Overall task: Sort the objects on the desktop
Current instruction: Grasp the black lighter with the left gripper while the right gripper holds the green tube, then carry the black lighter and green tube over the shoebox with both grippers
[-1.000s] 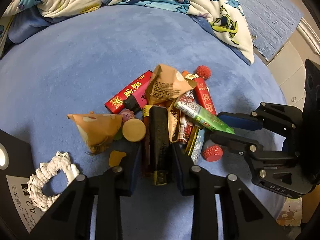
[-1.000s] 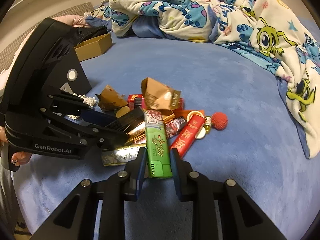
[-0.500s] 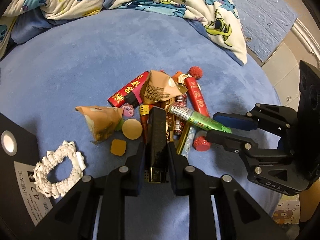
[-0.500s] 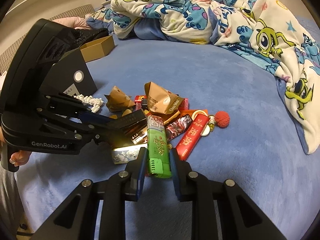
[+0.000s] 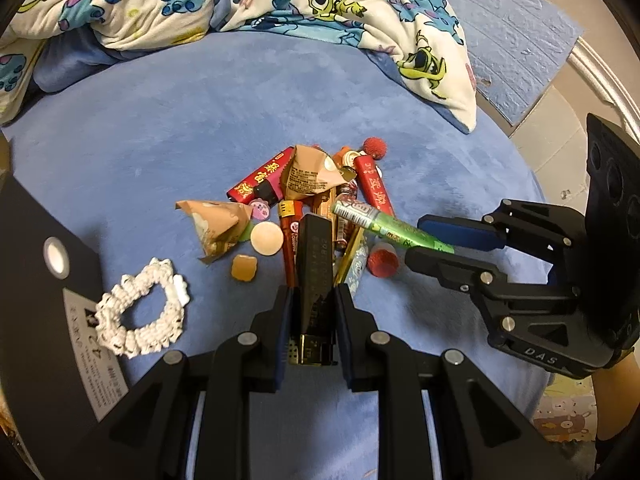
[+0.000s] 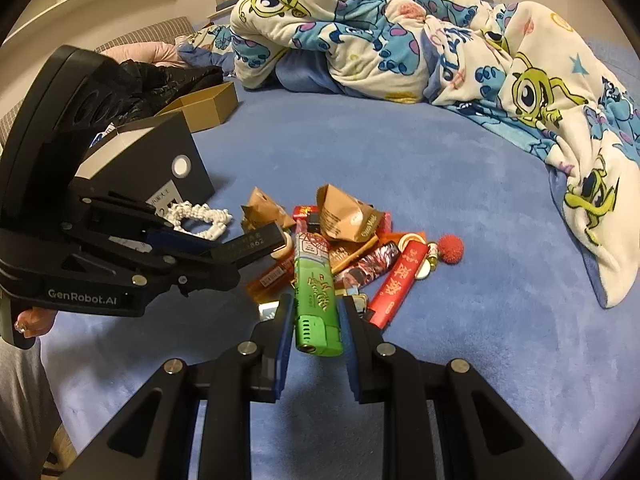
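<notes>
The left gripper (image 5: 310,312) is clamping a black lighter (image 5: 315,276) at six o'clock of the pile; the right gripper (image 6: 314,320) is pinching a green patterned lighter (image 6: 316,300) over the blue bedspread (image 6: 460,340).

Lighters (image 5: 314,264) counted: 5 for certain – 1 black, 1 green (image 6: 316,300), 2 red, 1 orange. Brown triangular packets (image 5: 218,224): 2. Red bumpy balls (image 5: 383,263): 2. White scrunchie (image 5: 140,316): 1. Round cream disc (image 5: 267,239): 1. Other small bits can't be counted.
</notes>
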The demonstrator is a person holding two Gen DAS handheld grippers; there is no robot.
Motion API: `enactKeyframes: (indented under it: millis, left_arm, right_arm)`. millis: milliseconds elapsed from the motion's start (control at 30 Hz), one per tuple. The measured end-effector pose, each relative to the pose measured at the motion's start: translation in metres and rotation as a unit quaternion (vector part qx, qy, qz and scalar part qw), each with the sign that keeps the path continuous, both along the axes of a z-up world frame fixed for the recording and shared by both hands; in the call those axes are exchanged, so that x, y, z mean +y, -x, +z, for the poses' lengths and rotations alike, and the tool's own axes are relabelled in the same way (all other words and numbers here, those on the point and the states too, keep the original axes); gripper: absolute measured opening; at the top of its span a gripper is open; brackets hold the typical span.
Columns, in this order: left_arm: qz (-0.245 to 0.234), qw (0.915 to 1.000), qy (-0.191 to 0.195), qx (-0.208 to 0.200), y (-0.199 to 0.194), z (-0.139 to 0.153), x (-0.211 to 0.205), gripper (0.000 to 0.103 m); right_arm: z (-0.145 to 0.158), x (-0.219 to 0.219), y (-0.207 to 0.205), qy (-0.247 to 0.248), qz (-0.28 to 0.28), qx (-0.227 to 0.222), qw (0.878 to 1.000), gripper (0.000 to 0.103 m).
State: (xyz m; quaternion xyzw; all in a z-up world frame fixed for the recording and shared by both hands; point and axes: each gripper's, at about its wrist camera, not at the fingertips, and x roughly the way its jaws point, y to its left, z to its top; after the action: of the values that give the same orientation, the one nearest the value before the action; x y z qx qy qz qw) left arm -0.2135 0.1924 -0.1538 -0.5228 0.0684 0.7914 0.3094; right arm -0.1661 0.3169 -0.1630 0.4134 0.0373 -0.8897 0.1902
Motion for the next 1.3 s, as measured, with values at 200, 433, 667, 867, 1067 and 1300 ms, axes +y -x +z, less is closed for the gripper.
enactKeyframes:
  millis: [200,433,667,867,1067,1300]
  left_arm:
    - [0.001,1.0000,-0.002,0.004,-0.009,0.014,-0.007,0.021]
    - [-0.002,1.0000,-0.002,0.007,-0.021,0.024,-0.012,0.021]
    - [-0.001,1.0000,-0.002,0.007,-0.032,0.034,-0.018,0.021]
    - [0.002,0.9999,-0.007,0.007,-0.040,0.043,-0.028,0.021]
    - [0.004,1.0000,-0.007,0.005,-0.047,0.051,-0.039,0.021]
    - [0.009,0.9999,-0.012,0.007,-0.051,0.063,-0.054,0.021]
  right_arm:
    - [0.012,-0.003,-0.007,0.001,-0.002,0.006,1.000,0.023]
    - [0.023,-0.006,-0.019,0.000,-0.006,0.010,1.000,0.023]
    - [0.036,-0.006,-0.031,-0.002,-0.012,0.015,1.000,0.023]
    - [0.046,-0.013,-0.039,-0.007,-0.012,0.016,1.000,0.023]
    - [0.053,-0.021,-0.047,-0.011,-0.010,0.016,1.000,0.023]
    - [0.064,-0.032,-0.052,-0.010,-0.010,0.020,1.000,0.023]
